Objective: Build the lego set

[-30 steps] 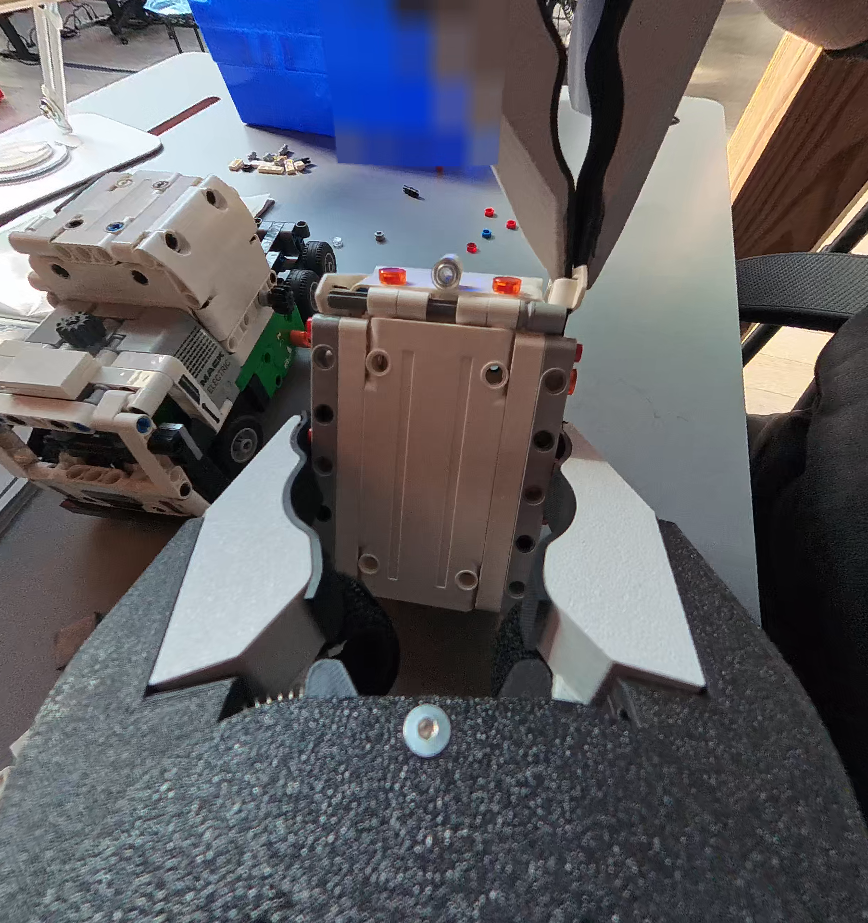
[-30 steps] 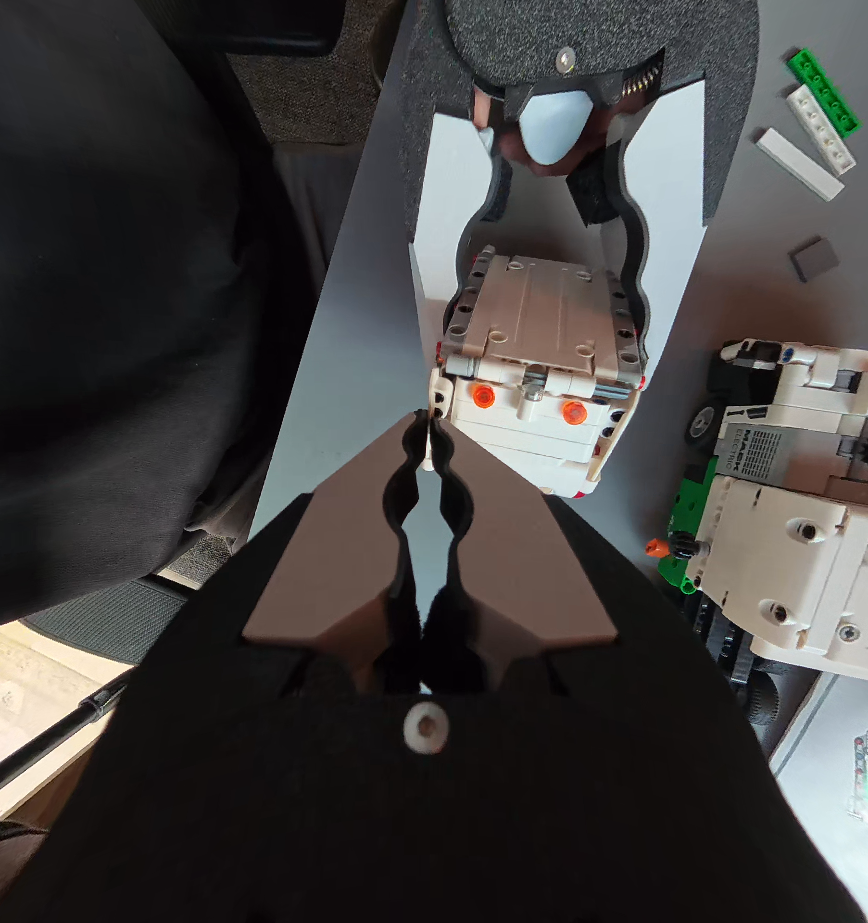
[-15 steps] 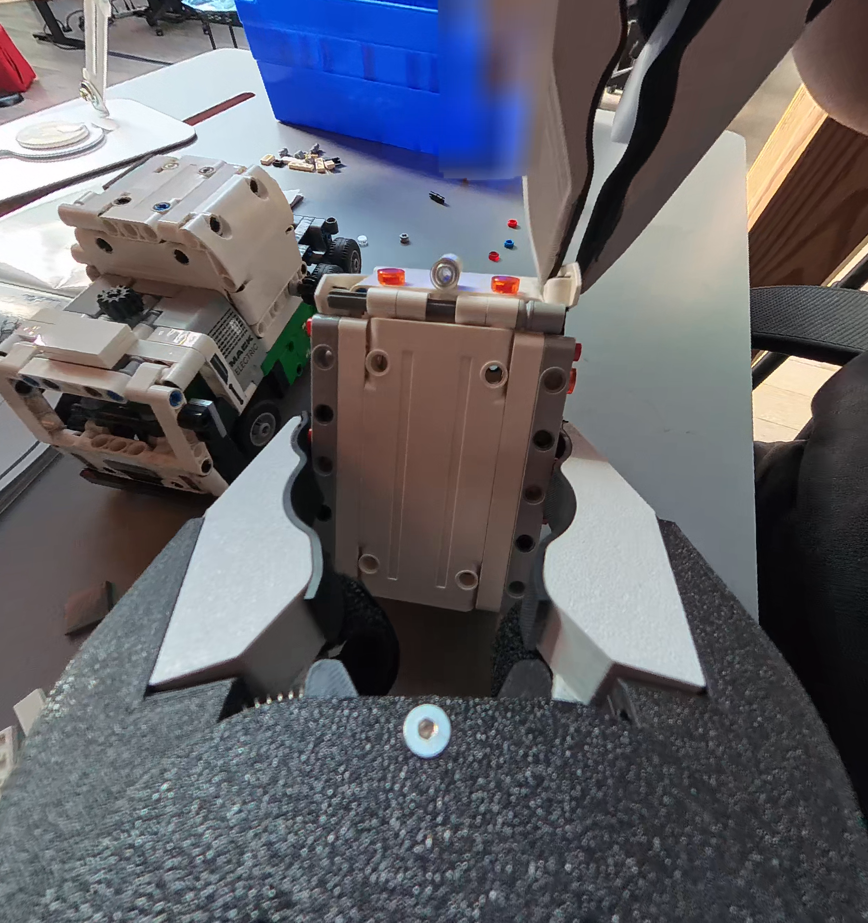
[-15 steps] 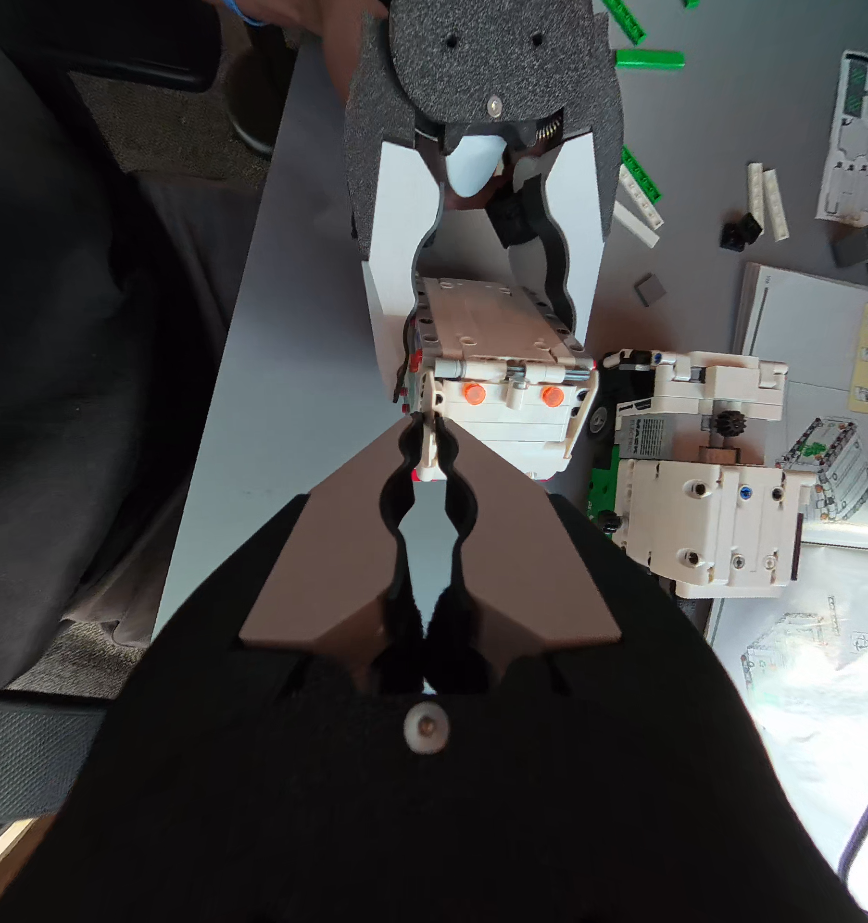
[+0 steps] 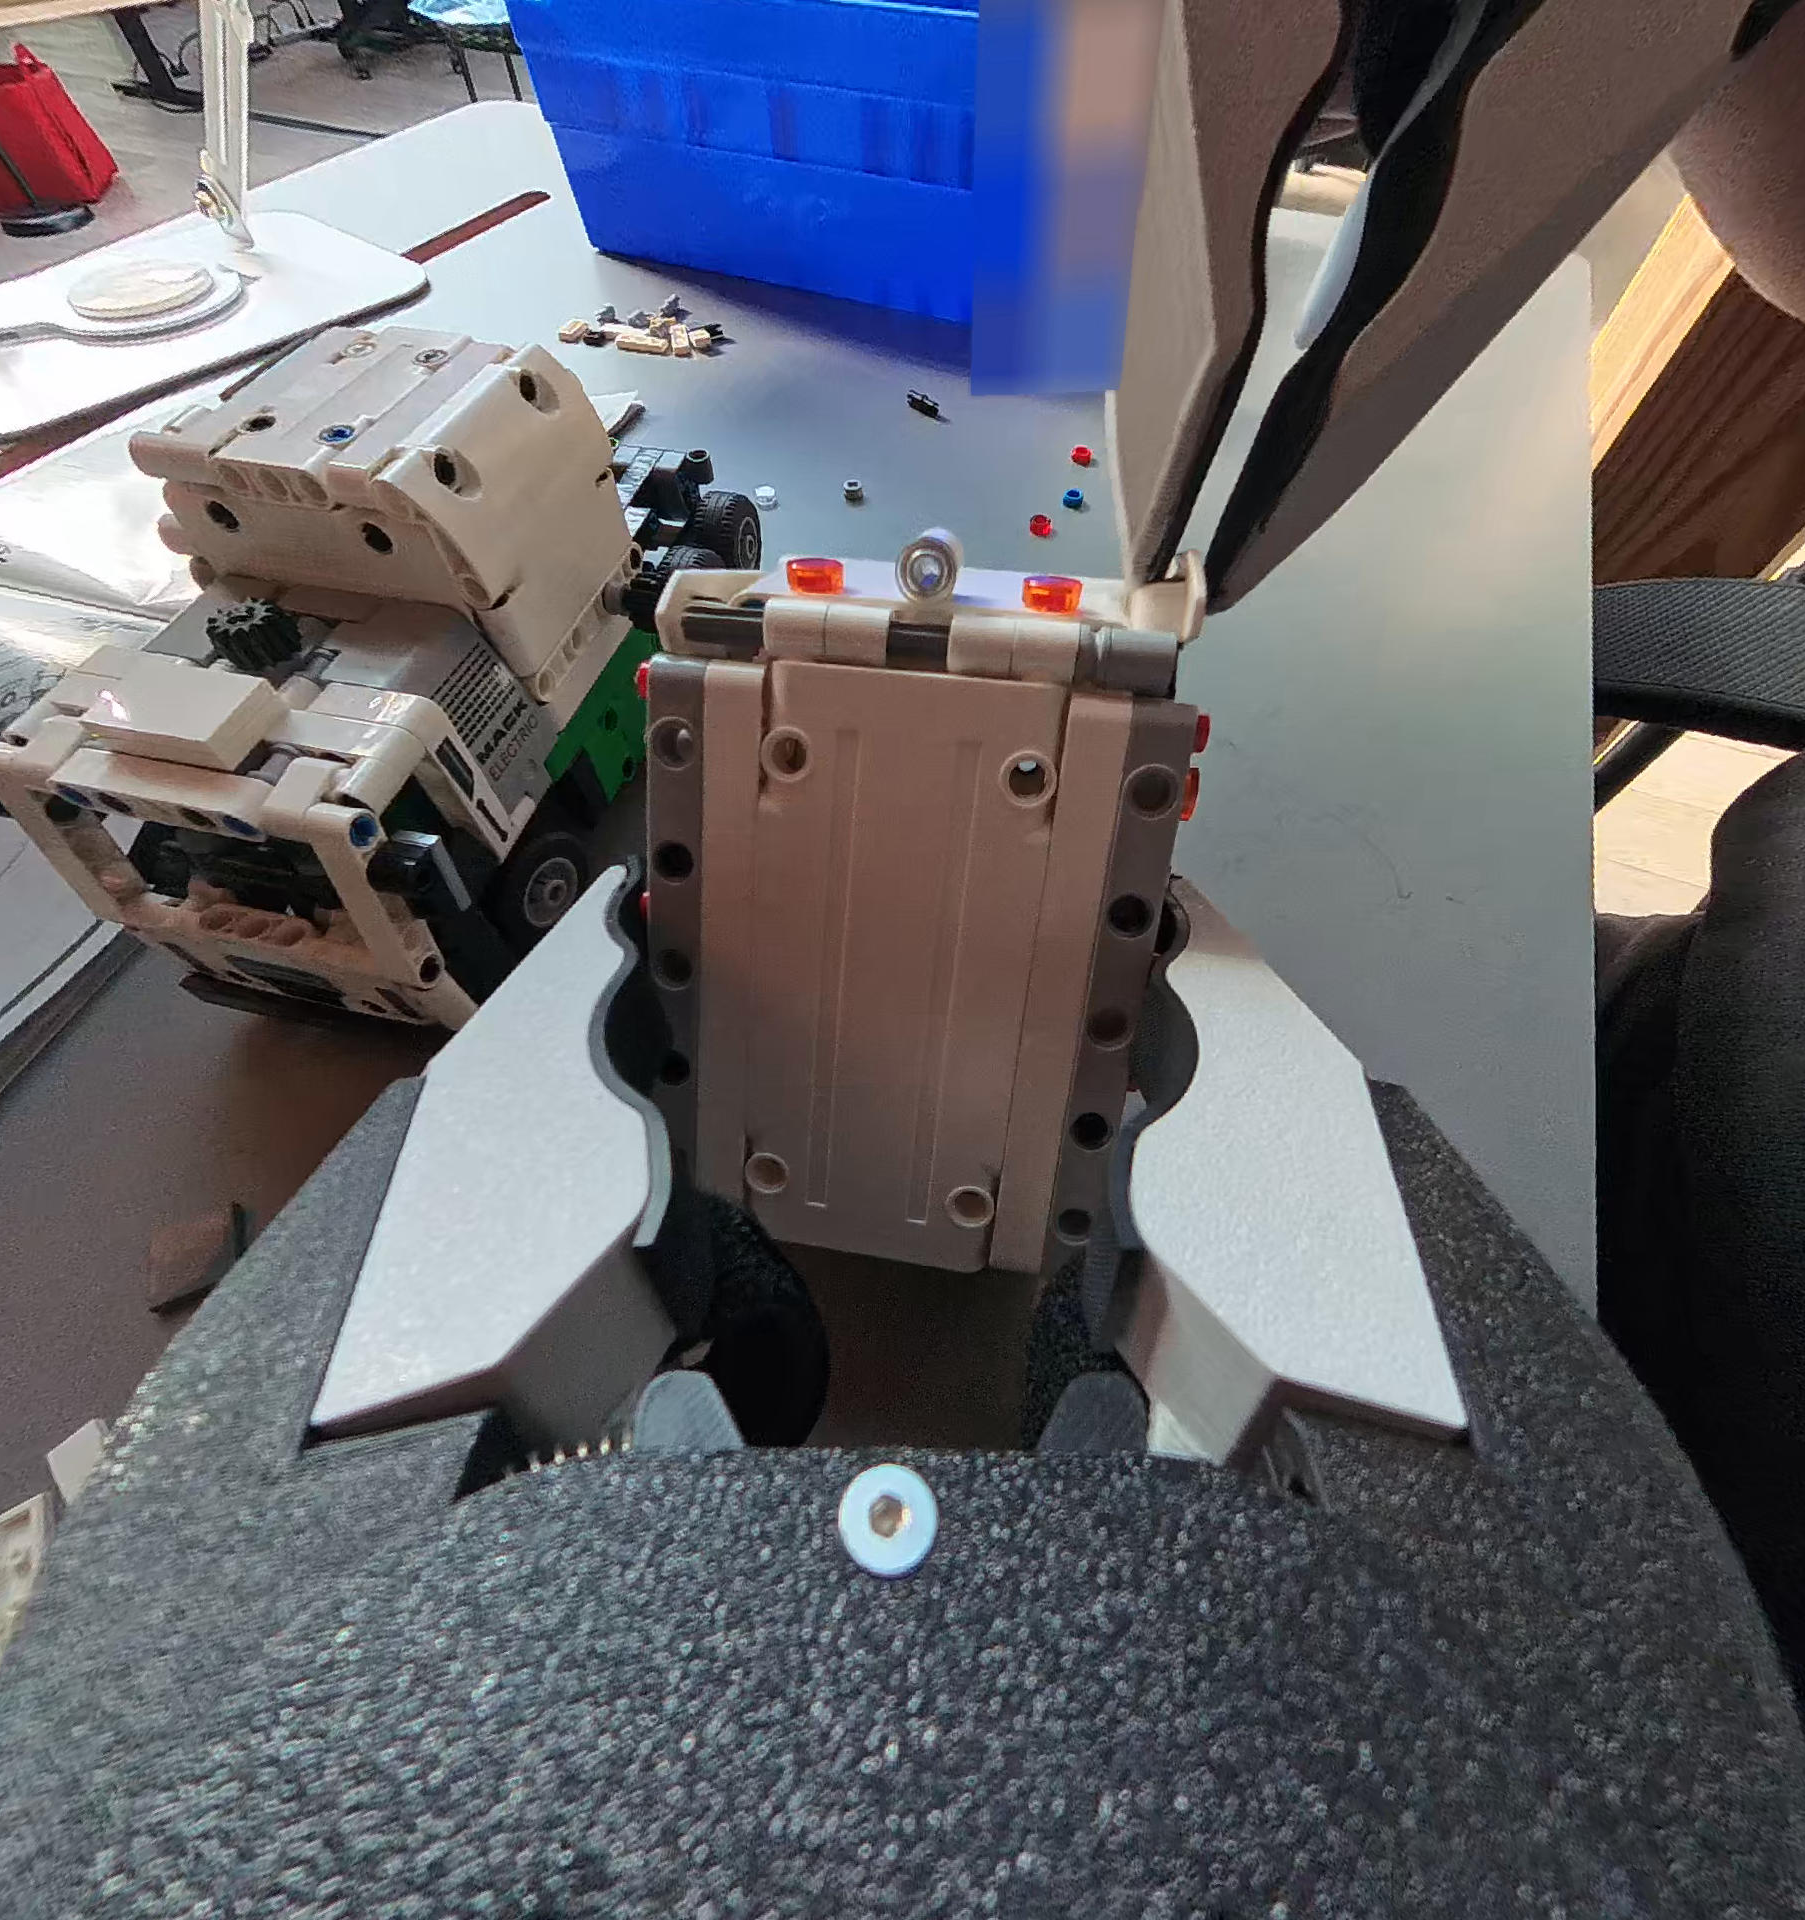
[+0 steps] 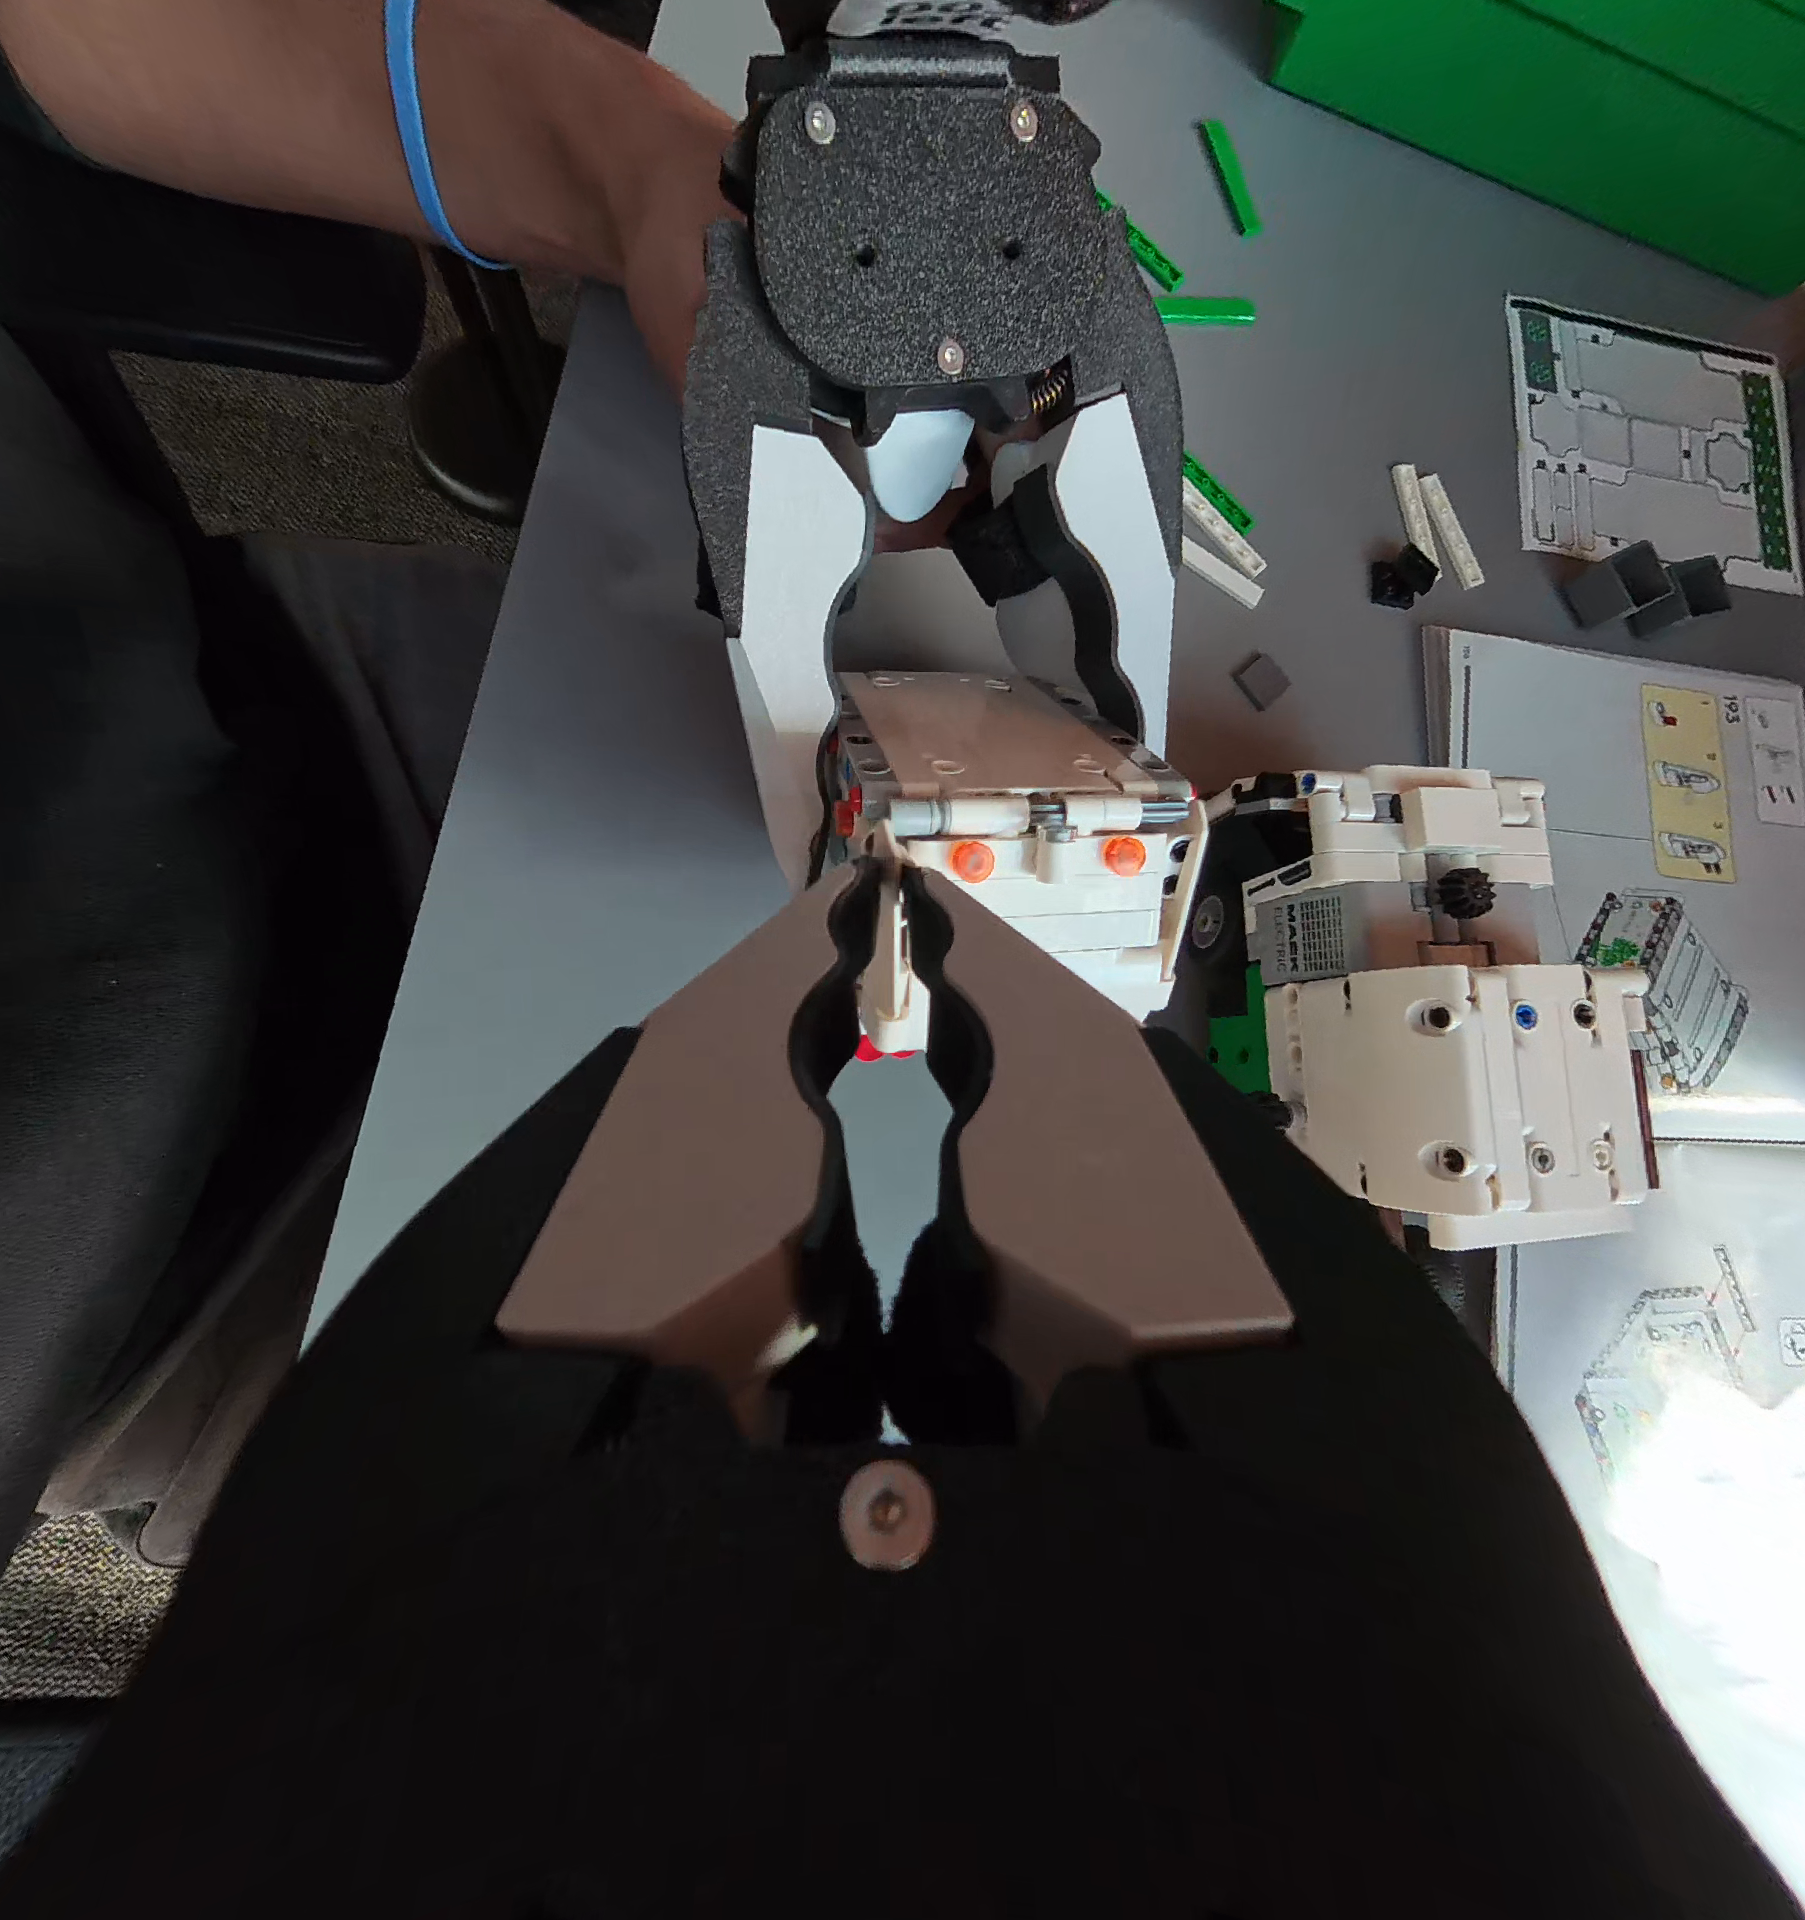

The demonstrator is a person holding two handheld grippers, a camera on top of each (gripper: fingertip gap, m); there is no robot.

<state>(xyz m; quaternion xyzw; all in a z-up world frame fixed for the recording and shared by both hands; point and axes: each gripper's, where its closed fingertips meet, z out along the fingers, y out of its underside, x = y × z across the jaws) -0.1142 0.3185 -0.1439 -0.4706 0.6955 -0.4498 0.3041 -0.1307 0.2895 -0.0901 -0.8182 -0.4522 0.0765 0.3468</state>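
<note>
Clamping the grey-and-white body module [image 5: 908,935] in your left tongs [image 5: 903,1039] above the tabletop's near edge steadies it while your right tongs [image 6: 885,935] pinch its corner flap [image 6: 890,977].

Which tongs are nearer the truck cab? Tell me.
Left. The left tongs, clamping the grey box assembly, sit right beside the truck cab; the right tongs pinch the assembly's far corner.
</note>
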